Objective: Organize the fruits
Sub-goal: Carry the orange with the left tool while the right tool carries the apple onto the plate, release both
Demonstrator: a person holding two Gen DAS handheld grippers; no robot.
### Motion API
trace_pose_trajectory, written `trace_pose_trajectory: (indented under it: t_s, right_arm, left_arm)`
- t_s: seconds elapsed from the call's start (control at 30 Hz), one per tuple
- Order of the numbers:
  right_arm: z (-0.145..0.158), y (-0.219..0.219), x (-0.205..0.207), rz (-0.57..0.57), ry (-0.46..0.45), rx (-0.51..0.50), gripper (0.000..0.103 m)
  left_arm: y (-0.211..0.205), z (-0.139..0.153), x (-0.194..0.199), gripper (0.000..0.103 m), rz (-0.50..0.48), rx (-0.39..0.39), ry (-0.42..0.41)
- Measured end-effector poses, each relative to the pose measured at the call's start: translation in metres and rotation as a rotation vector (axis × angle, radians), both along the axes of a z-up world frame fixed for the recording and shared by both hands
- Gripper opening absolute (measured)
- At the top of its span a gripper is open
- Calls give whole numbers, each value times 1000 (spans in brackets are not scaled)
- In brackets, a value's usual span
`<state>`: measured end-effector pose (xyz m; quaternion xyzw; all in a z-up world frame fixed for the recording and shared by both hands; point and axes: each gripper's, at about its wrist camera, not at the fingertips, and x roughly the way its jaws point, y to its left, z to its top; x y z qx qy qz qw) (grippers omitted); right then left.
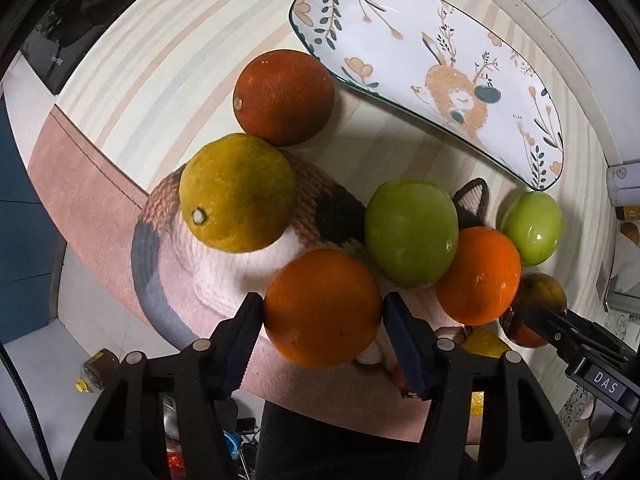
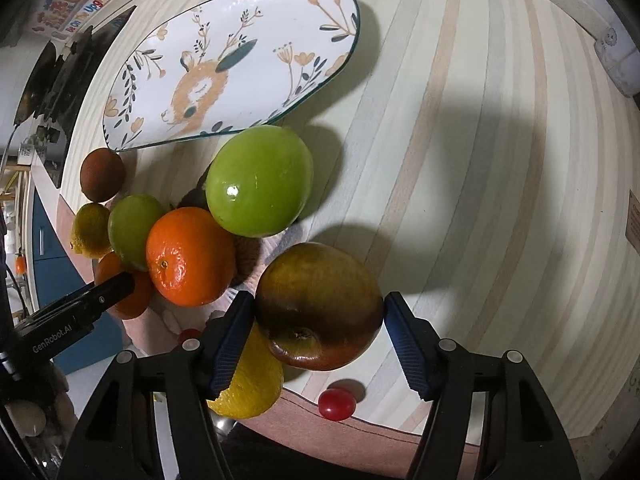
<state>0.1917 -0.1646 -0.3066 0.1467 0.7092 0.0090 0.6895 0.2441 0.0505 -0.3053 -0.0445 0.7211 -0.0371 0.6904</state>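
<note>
My left gripper (image 1: 322, 320) is shut on an orange (image 1: 322, 307), holding it above a knitted mat (image 1: 224, 276). My right gripper (image 2: 319, 322) is shut on a brown-yellow apple (image 2: 319, 306), also seen in the left wrist view (image 1: 538, 304). An oval plate with a fox drawing (image 1: 400, 16) (image 2: 248, 32) lies empty on the striped table. Near it lie a dark red orange (image 1: 283, 96), a yellow-green citrus (image 1: 238, 192), two green apples (image 1: 411, 232) (image 1: 532, 227) and a bright orange (image 1: 478, 275).
A small red cherry tomato (image 2: 337, 403) and a yellow lemon (image 2: 250, 388) lie near the table's front edge. A pink cloth band (image 1: 80, 184) runs along the table's left side. The striped tabletop (image 2: 500, 160) extends to the right.
</note>
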Motion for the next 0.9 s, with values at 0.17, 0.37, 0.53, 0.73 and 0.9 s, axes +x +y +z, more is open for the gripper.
trace_pose_trajectory:
  t_s: [0.17, 0.37, 0.53, 0.73, 0.9]
  right_arm:
    - [15, -1, -3, -9, -30, 16, 69]
    - [64, -8, 20, -13, -123, 57, 69]
    - [76, -6, 84, -27, -171, 51, 69]
    - [56, 1, 159, -30, -137, 45, 69]
    - [32, 11, 199, -12, -90, 37, 69]
  left_arm:
    - [-2, 20, -15, 59, -5, 0, -28]
    - [-15, 89, 2, 59, -46, -63, -133]
    - [-30, 118, 67, 59, -115, -71, -194]
    - [-42, 85, 151, 59, -135, -29, -136]
    - [-42, 44, 191, 59, -113, -29, -24]
